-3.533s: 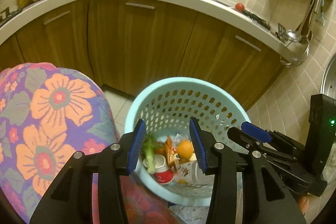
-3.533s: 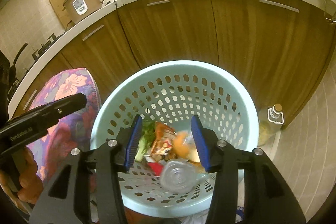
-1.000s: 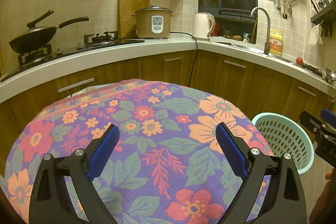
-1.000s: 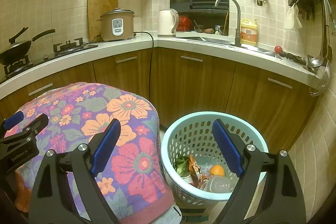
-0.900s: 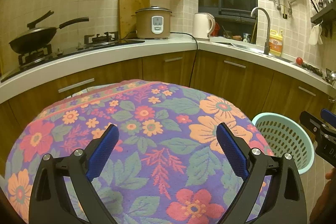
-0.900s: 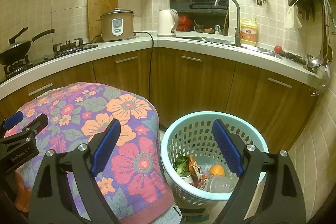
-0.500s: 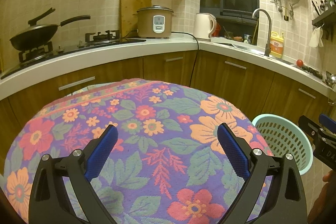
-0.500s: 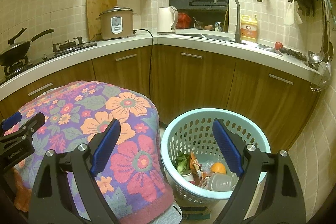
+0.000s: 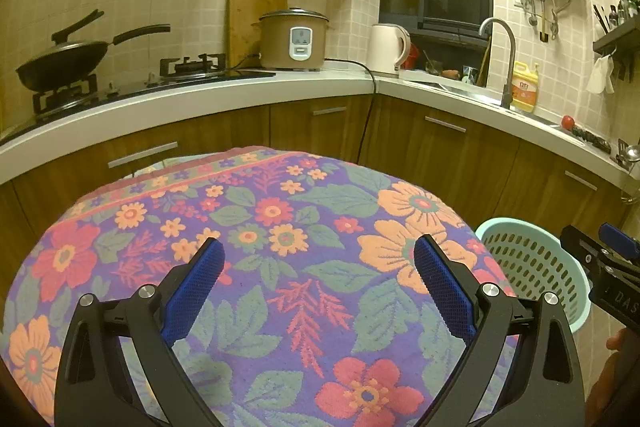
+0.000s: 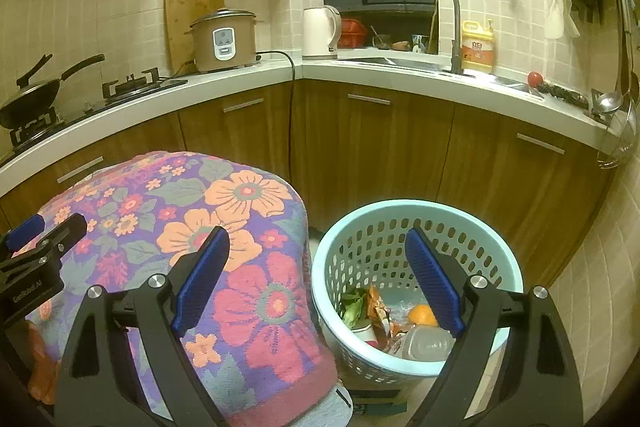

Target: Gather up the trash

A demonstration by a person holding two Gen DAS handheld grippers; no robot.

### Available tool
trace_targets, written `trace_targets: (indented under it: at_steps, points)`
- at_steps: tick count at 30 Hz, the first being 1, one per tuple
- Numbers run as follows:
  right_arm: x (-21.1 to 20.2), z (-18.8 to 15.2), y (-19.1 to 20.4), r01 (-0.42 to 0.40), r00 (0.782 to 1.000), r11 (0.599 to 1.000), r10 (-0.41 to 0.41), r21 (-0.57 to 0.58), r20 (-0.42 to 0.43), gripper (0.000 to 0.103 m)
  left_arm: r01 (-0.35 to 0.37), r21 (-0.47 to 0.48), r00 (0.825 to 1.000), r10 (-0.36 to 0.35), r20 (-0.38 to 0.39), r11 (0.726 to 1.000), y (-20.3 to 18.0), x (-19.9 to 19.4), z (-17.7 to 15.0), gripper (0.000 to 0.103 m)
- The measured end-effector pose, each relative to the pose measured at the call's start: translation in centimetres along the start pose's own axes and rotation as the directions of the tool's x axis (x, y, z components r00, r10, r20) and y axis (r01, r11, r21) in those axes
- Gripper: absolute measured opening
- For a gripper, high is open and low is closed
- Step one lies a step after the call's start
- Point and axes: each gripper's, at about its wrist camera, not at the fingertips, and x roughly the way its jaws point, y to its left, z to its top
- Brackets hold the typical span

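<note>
A light blue perforated basket (image 10: pixel 502 263) stands on the floor right of the table; it also shows in the left wrist view (image 9: pixel 532 267). Inside lie an orange (image 10: pixel 423 314), a clear plastic bottle (image 10: pixel 426 343), green leaves (image 10: pixel 352 303), a snack wrapper (image 10: pixel 378 307) and a cup. My left gripper (image 9: pixel 318 287) is open and empty above the flowered tablecloth (image 9: pixel 280 227). My right gripper (image 10: pixel 318 279) is open and empty, above the table edge and the basket. No trash shows on the cloth.
Wooden cabinets and a white counter (image 9: pixel 240 95) curve behind, with a rice cooker (image 9: pixel 294 39), kettle (image 9: pixel 388 49), wok (image 9: pixel 60 59), sink tap (image 10: pixel 436 15) and a yellow detergent bottle (image 10: pixel 476 51). A tiled wall stands on the right.
3.5 s ago both grippers hung narrower over the basket. They have since risen and pulled back, jaws wide, over the table. In the last second almost nothing moved.
</note>
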Motion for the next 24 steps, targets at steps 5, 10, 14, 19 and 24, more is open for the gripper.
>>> trace_targets:
  at_steps: [5,10,14,19,24]
  points:
    - [0.02,0.00,-0.14,0.001,1.000,1.000,-0.001,0.005,0.000,0.086,0.000,0.006,1.000,0.000,0.001,1.000,-0.10,0.01,-0.04,0.093]
    - [0.02,0.00,-0.14,0.000,1.000,1.000,0.000,0.005,-0.001,0.087,-0.001,0.004,1.000,0.001,0.001,1.000,-0.13,-0.01,-0.05,0.093]
    - [0.03,-0.07,-0.08,-0.001,1.000,1.000,0.001,0.003,-0.003,0.087,-0.002,0.003,1.000,0.002,0.000,1.000,-0.22,0.01,-0.09,0.093]
    - [0.07,-0.09,-0.05,-0.004,1.000,1.000,0.004,0.001,-0.005,0.087,0.000,0.004,1.000,0.000,0.000,1.000,-0.17,0.01,-0.07,0.093]
    - [0.19,-0.15,0.01,-0.011,1.000,1.000,0.011,-0.002,-0.009,0.087,-0.001,0.002,1.000,0.001,0.000,1.000,-0.17,0.01,-0.05,0.093]
